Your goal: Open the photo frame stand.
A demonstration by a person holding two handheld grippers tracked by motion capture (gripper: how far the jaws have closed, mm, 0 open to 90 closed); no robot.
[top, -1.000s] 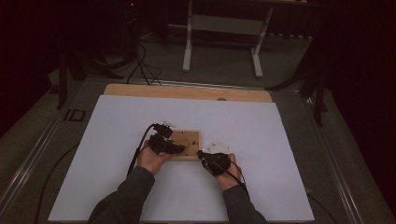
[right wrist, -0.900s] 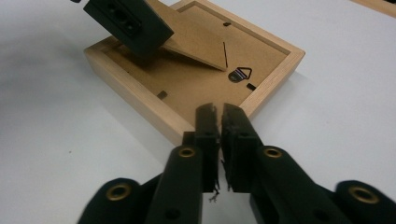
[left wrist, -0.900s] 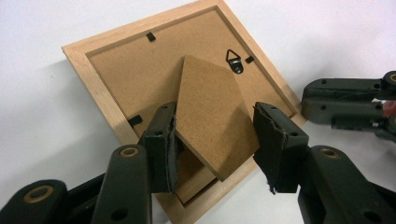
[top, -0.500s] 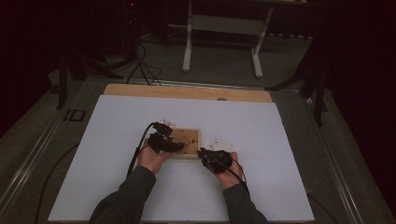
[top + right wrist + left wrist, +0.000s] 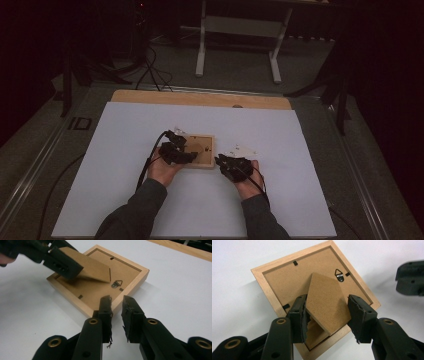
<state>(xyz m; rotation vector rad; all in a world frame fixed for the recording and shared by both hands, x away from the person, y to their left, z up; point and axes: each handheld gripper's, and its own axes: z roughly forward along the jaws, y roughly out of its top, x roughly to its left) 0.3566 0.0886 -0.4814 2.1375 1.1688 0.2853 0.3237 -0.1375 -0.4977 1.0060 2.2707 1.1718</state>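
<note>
The white table sheet (image 5: pixel 125 165) takes up the middle of the high view, and the picture frame (image 5: pixel 206 145) lies face down on it just below centre, between the two hands. It is a small square of pale wood with a brown fibreboard back, small black clips along its inner edge and a metal hanging loop (image 5: pixel 339 274) near one corner.

The frame looks light and stiff, though a glass pane may sit underneath, so it should not be knocked or dropped. The wooden rim is the safe place to grip.

The stand flap (image 5: pixel 325 302), a thin, pointed board hinged to the back, is lifted at a tilt; it probably bends or tears at the hinge if forced.

The left tongs (image 5: pixel 327 313) are wide, astride the flap's lower end, the left pad touching its edge. The right tongs (image 5: pixel 116 308) are narrow and hold nothing, tips near the frame's closest corner.
</note>
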